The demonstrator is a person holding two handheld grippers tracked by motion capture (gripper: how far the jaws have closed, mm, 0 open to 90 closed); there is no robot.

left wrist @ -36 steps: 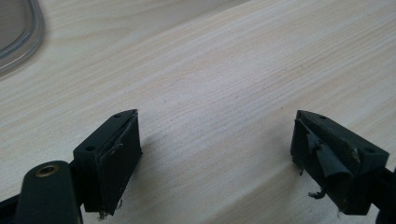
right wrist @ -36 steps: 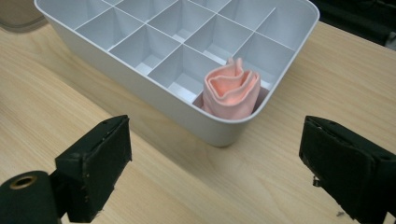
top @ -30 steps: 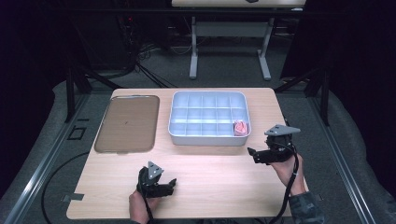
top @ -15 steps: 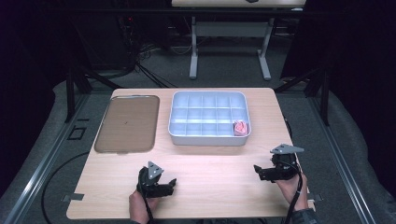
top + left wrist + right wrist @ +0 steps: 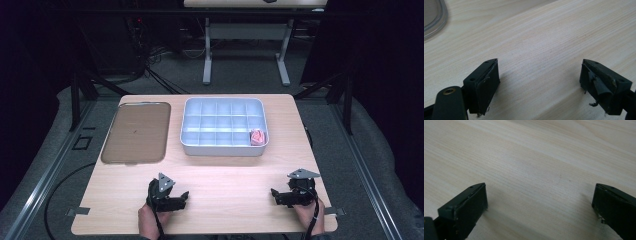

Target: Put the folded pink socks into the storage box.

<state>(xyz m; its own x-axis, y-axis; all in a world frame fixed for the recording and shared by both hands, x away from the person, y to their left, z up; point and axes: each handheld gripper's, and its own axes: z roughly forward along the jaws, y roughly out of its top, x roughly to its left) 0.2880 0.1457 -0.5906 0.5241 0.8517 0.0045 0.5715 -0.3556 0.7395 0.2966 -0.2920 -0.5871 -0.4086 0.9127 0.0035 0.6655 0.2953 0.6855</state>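
My left gripper (image 5: 183,196) rests low on the wooden table (image 5: 225,175) near its front edge, left of centre. In the left gripper view its jaws stand wide apart over bare wood, left gripper (image 5: 539,82) open and holding nothing. My right gripper (image 5: 274,192) sits near the front right corner, pointing left. The right gripper (image 5: 540,210) in its own view is open too, with only table grain between the jaws. A small pink object (image 5: 257,137) lies in the near right compartment of the grey divided tray (image 5: 190,145).
A flat brown tray (image 5: 136,132) lies at the back left of the table; its rounded rim (image 5: 435,23) shows in the left gripper view. The grey divided tray sits behind the middle. Table legs and cables stand on the dark floor beyond.
The right hand has come down and toward the front edge of the table, ending low beside the front right corner. The left hand has stayed put.
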